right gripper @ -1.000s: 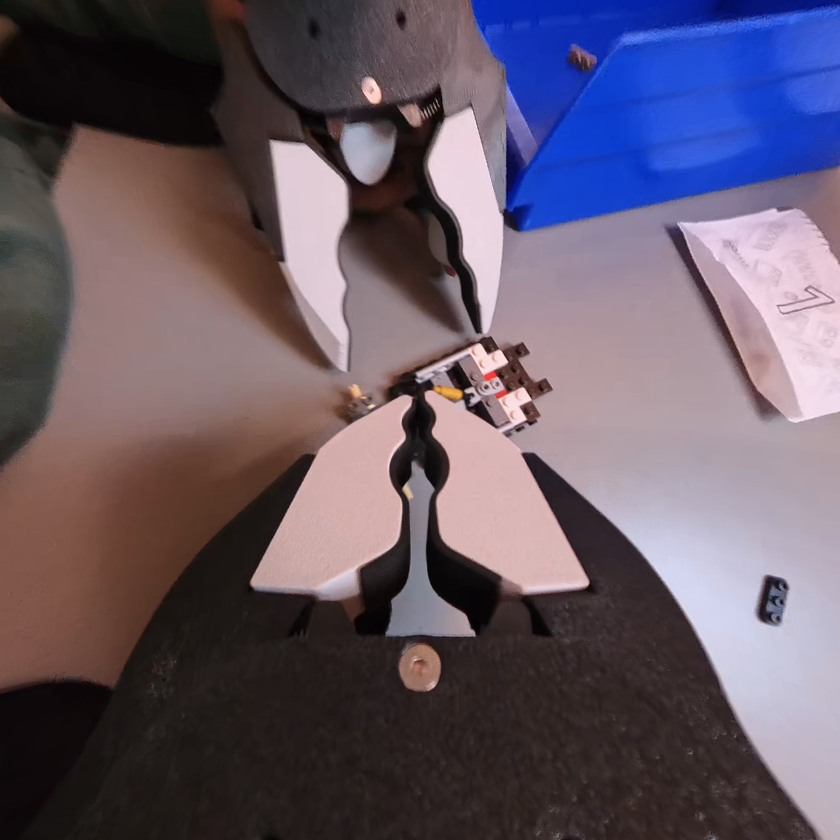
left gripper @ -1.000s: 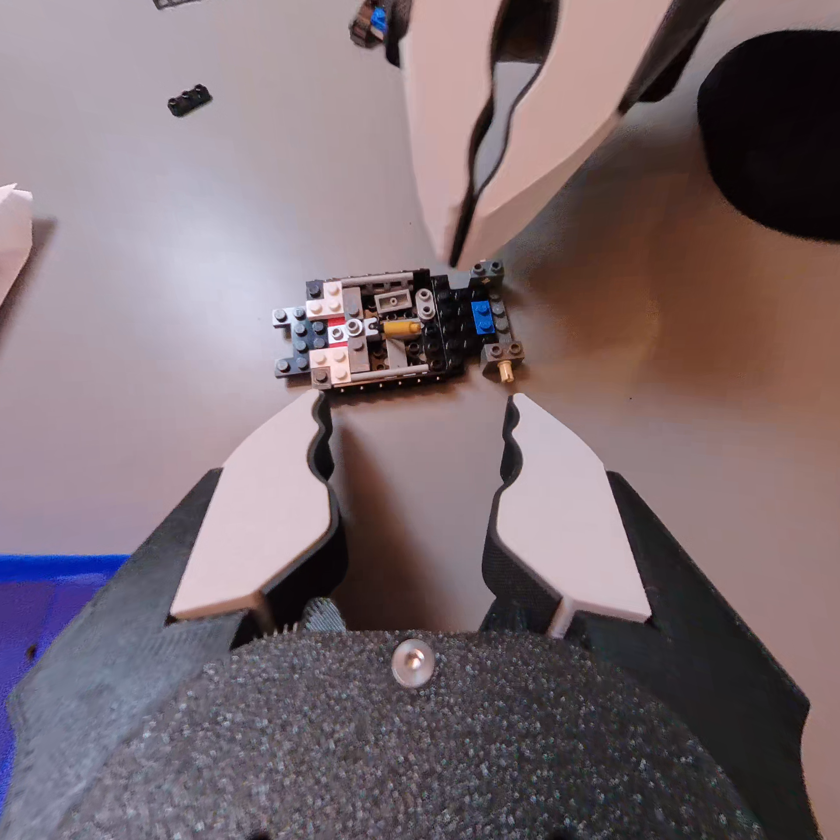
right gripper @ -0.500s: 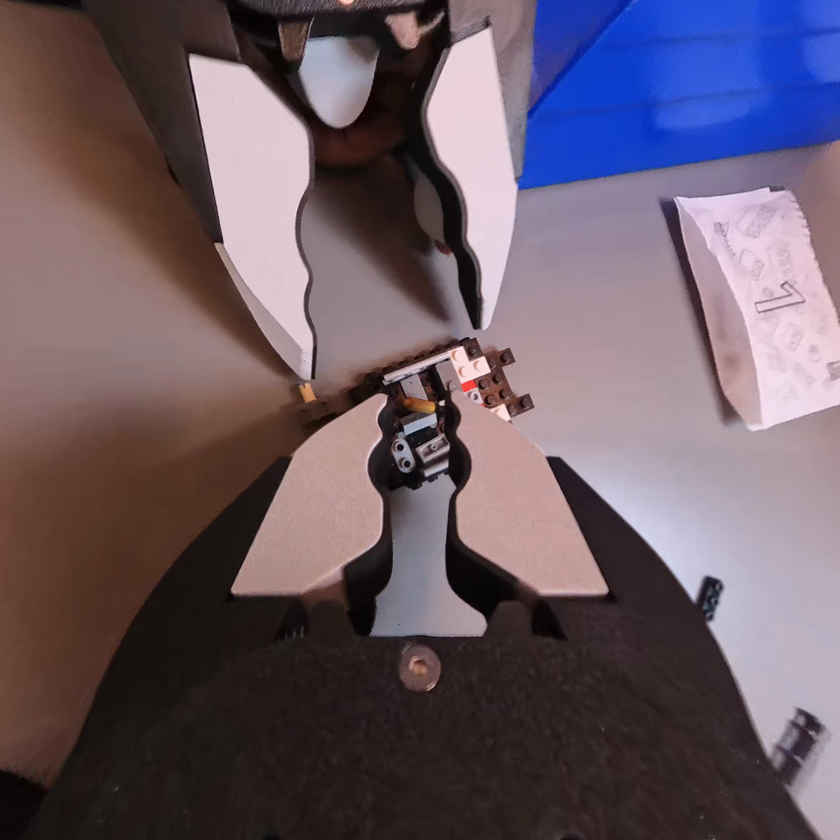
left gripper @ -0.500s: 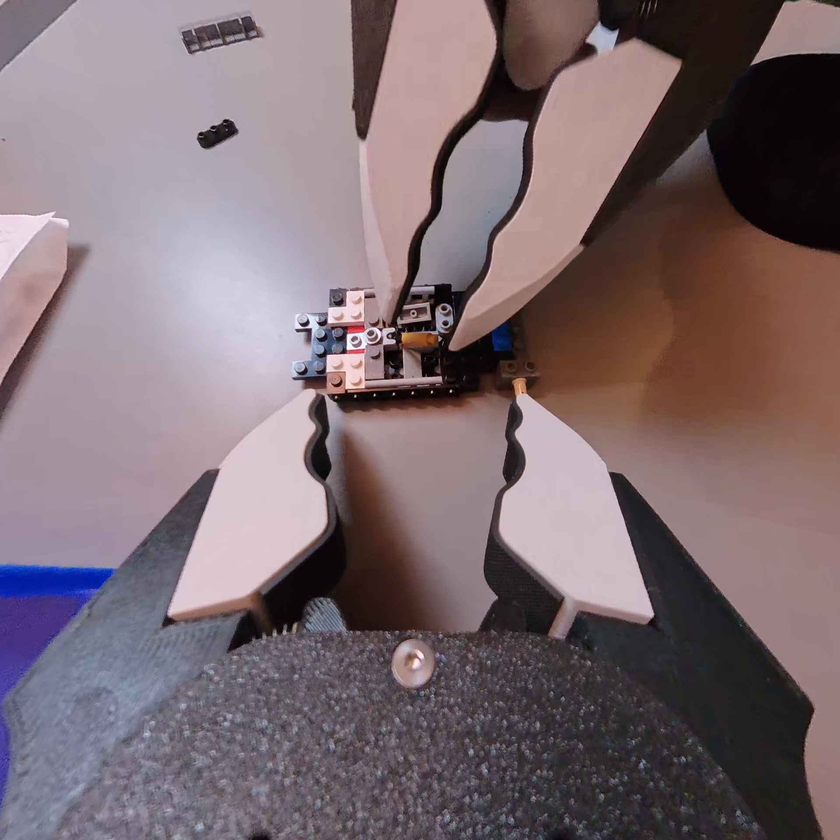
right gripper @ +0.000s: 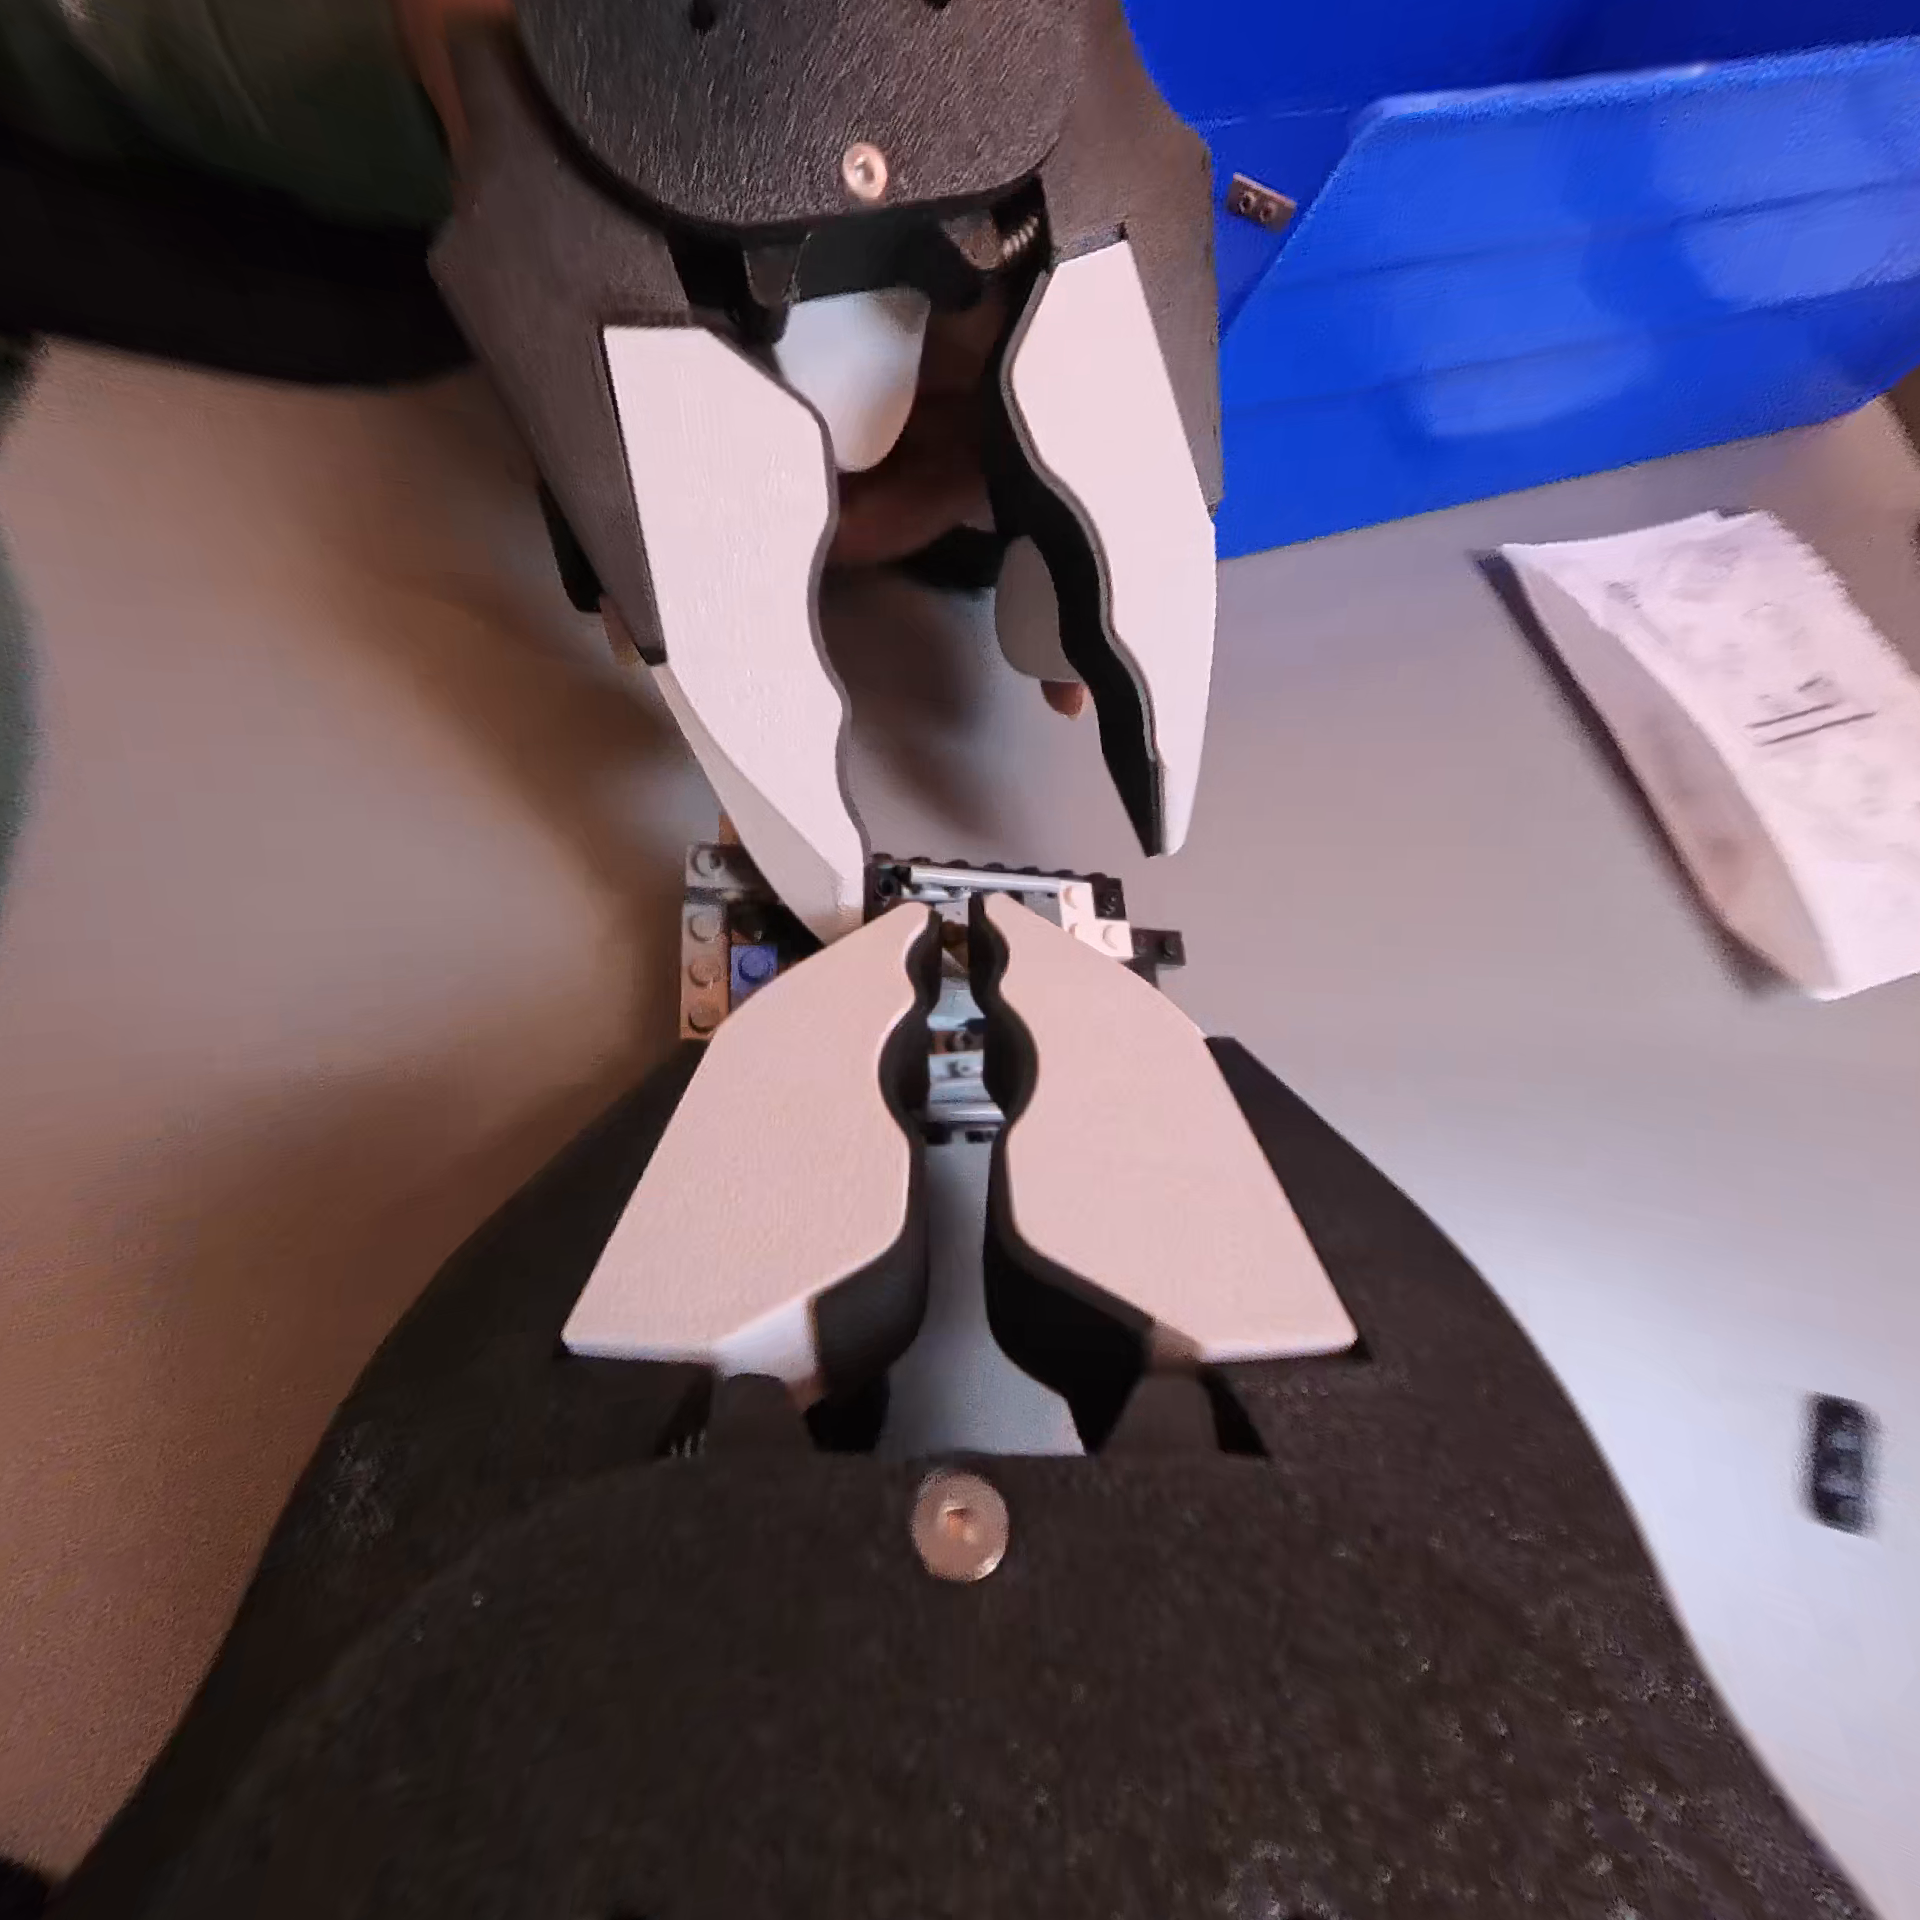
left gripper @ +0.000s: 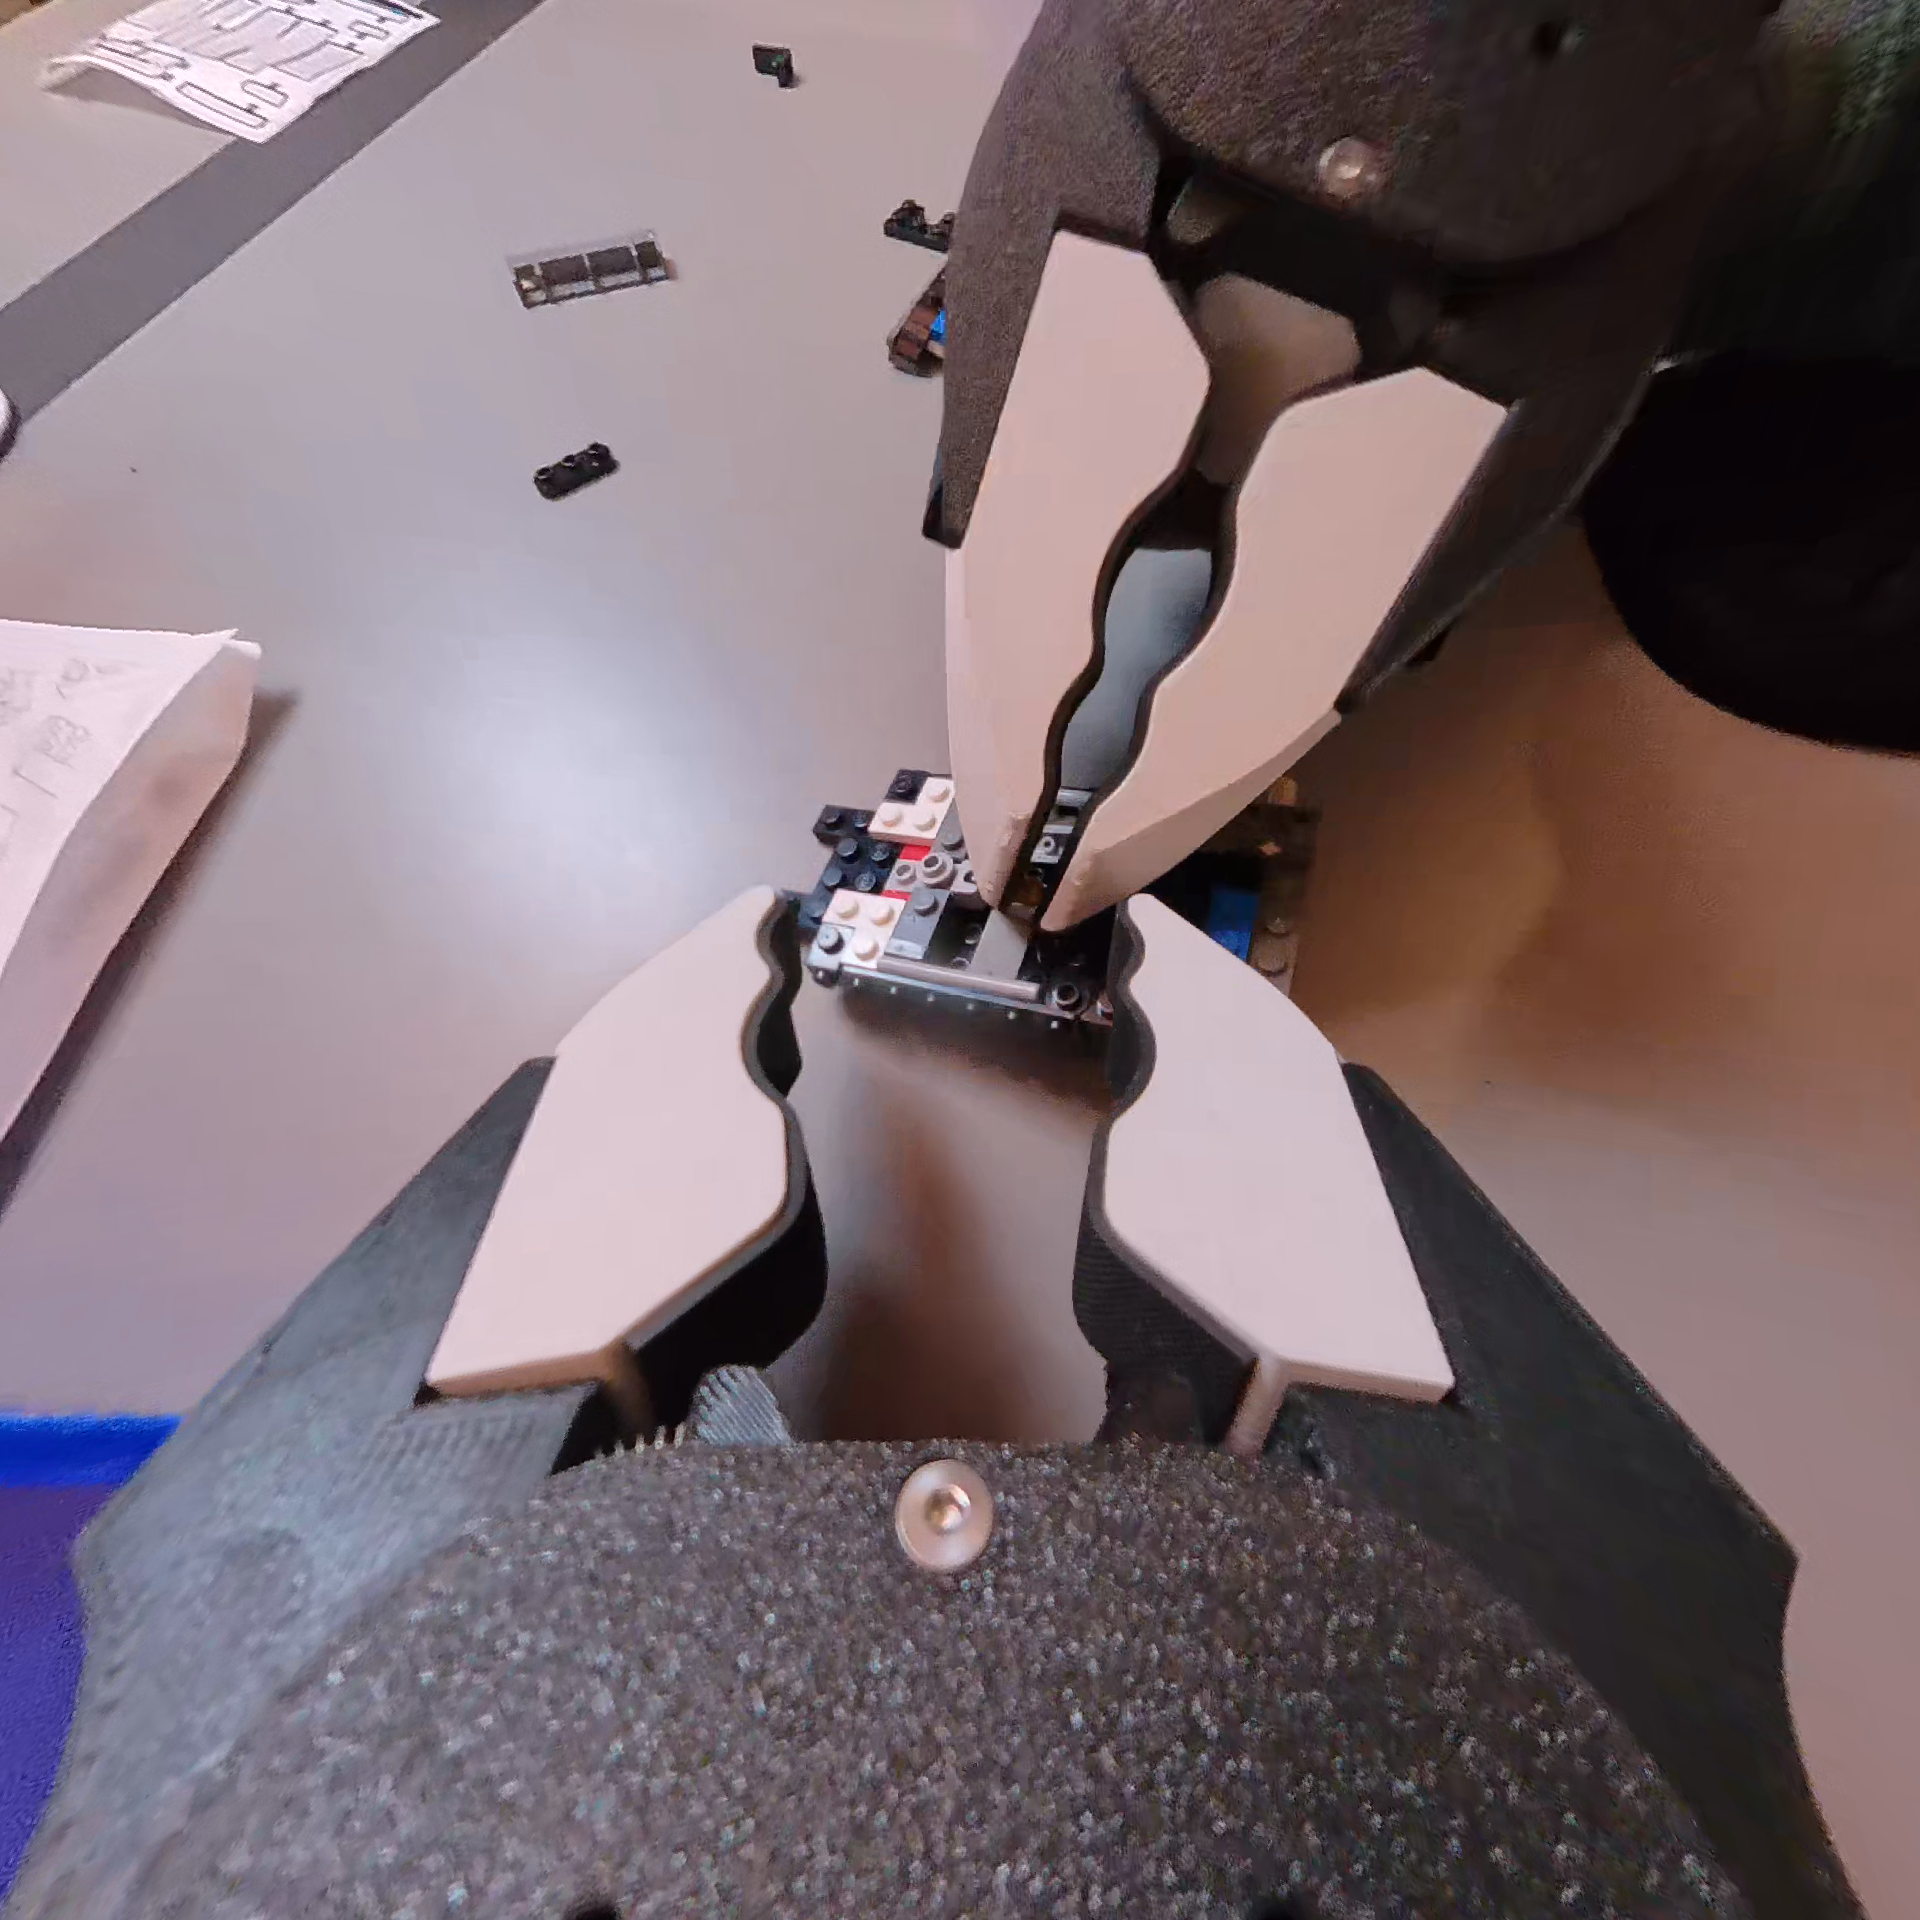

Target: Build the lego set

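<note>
A small brick model (left gripper: 914,940) of black, grey, white, red and blue pieces lies flat on the grey table (left gripper: 520,727). My left gripper (left gripper: 951,914) is open, with its fingertips at the model's near edge, one at each end of it. My right gripper (left gripper: 1029,906) comes down from above, and its tips are pinched on a small part in the middle of the model. In the right wrist view my right gripper (right gripper: 954,914) is nearly closed over the model (right gripper: 1039,881), which it mostly hides. The open left gripper (right gripper: 1003,868) faces it.
A blue bin (right gripper: 1558,260) stands behind the left gripper. A white paper bag (left gripper: 94,790) lies to the left. Loose pieces lie farther off: a small black brick (left gripper: 575,470), a grey strip (left gripper: 592,272) and a dark piece (left gripper: 920,332). A printed sheet (left gripper: 239,52) lies at the far edge. Only a small space, under 4 cm, lies between the two pairs of fingers.
My right gripper has come down onto the model's middle and its fingers have closed to a narrow gap. My left gripper has moved forward to the model's near edge and stays open.
</note>
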{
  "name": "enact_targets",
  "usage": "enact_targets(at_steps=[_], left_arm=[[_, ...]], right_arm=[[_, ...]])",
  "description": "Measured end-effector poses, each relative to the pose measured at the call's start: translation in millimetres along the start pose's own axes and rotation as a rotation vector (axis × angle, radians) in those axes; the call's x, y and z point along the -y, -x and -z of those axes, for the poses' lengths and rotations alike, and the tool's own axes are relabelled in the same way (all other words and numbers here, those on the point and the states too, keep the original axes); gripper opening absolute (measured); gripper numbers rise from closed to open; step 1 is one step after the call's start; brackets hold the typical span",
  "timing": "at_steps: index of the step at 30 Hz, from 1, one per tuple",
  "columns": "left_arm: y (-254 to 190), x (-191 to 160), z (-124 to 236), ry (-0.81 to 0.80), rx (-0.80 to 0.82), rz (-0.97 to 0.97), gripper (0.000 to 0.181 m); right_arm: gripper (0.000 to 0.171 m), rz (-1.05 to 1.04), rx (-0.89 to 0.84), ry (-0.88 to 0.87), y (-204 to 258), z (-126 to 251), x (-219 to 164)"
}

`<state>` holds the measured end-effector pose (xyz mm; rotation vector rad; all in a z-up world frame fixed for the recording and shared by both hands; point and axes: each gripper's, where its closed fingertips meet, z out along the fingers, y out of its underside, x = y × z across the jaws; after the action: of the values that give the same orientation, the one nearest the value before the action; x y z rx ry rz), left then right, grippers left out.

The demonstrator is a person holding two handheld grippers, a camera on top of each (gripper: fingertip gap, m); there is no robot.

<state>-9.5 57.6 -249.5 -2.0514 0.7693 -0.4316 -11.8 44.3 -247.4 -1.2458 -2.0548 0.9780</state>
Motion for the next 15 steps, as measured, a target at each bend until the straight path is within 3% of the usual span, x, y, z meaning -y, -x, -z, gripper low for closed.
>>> enact_targets(at_steps=[5, 15], left_arm=[[-10.1, -16.4, -5.7, 0.087, -0.069, 0.002, 0.044], [-10.3, -19.7, -7.5, 0.111, -0.022, -0.048, 0.034]], right_arm=[[0.004, -0.152, 0.091, -0.083, 6.6, 1.2, -4.9], [0.004, -0.337, 0.088, -0.101, -5.3, 5.3, -7.7]])
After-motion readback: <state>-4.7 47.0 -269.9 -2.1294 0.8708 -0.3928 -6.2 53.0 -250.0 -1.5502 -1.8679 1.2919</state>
